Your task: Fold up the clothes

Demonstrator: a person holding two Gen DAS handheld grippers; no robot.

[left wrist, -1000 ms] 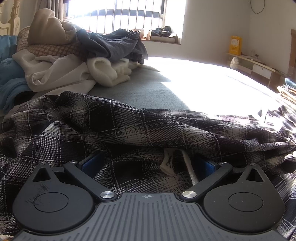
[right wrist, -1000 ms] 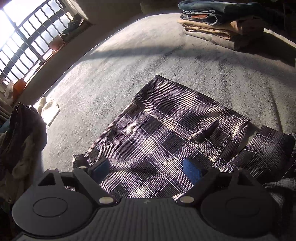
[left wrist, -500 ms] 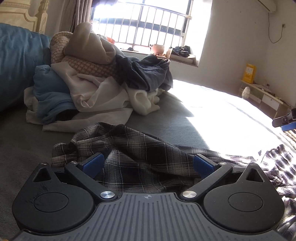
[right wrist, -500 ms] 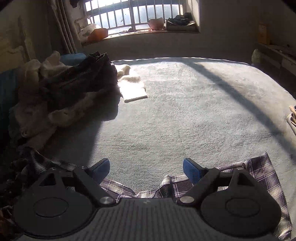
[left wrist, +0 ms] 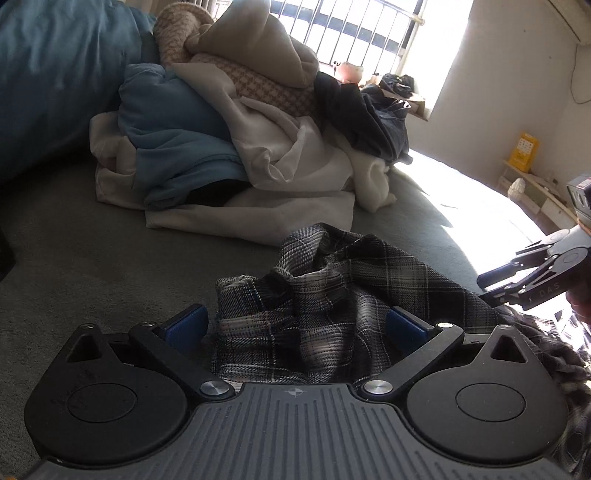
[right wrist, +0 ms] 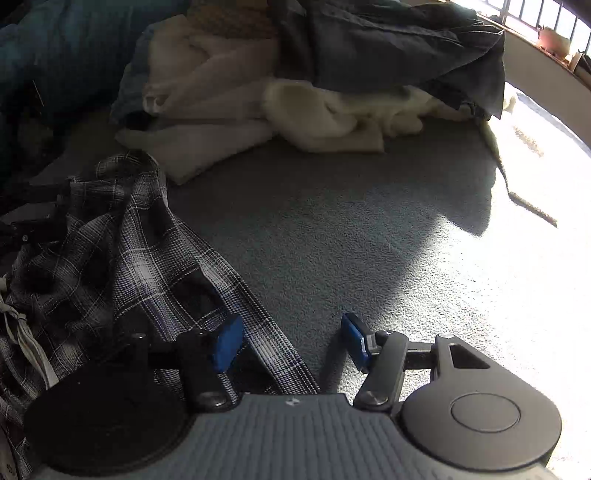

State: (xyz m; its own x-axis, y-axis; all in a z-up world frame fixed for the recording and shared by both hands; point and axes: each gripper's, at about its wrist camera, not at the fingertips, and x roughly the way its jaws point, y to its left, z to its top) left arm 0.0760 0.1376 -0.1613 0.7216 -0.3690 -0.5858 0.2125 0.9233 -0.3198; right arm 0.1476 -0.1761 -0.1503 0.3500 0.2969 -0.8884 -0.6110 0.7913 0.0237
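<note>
A dark plaid shirt point(left wrist: 332, 295) lies crumpled on the grey bed cover point(left wrist: 92, 258). My left gripper point(left wrist: 295, 325) is open, and a bunched fold of the shirt sits between its blue pads point(left wrist: 186, 323) without being pinched. My right gripper point(right wrist: 290, 341) hangs low over the shirt's edge band point(right wrist: 273, 350), which runs between its fingers. Its jaws are closing, with a wide gap still between the pads and the cloth. In the left wrist view the right gripper point(left wrist: 517, 284) shows at the right edge, just over the shirt.
A heap of unfolded clothes point(left wrist: 258, 129) in white, blue, beige and dark cloth lies behind the shirt. A blue quilt point(left wrist: 55, 74) fills the far left. A barred window point(left wrist: 351, 29) and a low shelf point(left wrist: 535, 184) stand beyond. Sun falls on the bed cover point(right wrist: 498, 277) at the right.
Both views have swung toward the clothes heap. The shirt went from spread out to bunched up. My right gripper came down to the shirt's edge, narrowed its jaws, and now shows in the left view.
</note>
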